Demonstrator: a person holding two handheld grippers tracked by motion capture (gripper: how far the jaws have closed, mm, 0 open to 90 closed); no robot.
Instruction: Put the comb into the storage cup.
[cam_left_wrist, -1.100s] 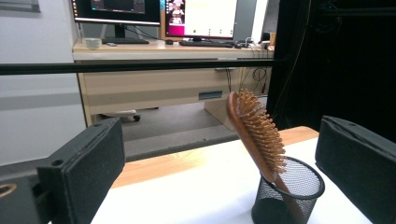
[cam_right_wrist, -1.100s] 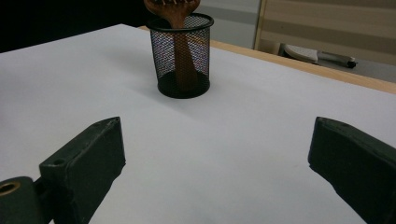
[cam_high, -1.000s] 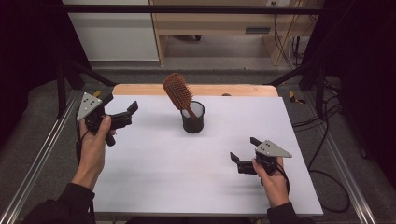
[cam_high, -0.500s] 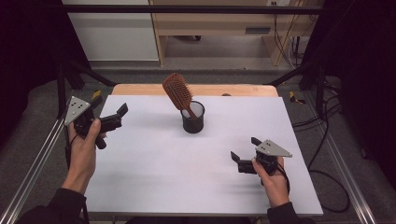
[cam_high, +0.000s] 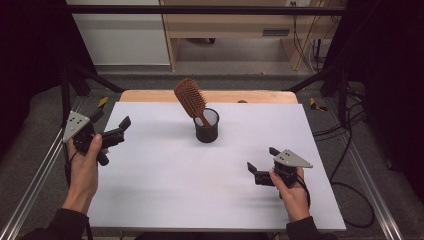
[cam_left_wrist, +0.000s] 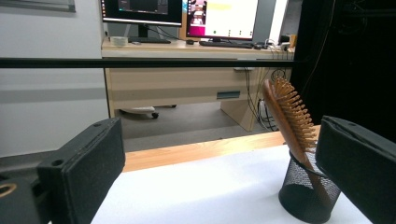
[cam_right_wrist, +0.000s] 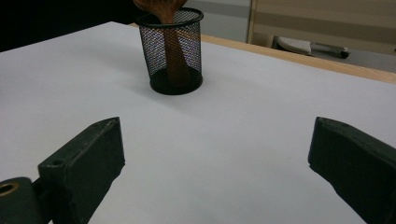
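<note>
**Hairbrush upright in its cup, both tools released**

Hairbrush (cam_high: 190, 98) stands handle-down in the black mesh cup (cam_high: 206, 126), and we see its wooden head lean toward the left above the rim. The cup sits on the white bench (cam_high: 165, 185), near the far edge and about midway across.

We hold the left tool (cam_high: 111, 129) over the left edge of the bench, its jaws spread apart with nothing between them, pointing toward the cup but well apart from it. In the left gripper view the brush bristles face toward the right jaw.

We hold the right tool (cam_high: 262, 163) low over the near right part of the bench, likewise spread wide and holding nothing. In the right gripper view the cup lies ahead, between the jaws but farther off, with the handle showing through the mesh.
</note>
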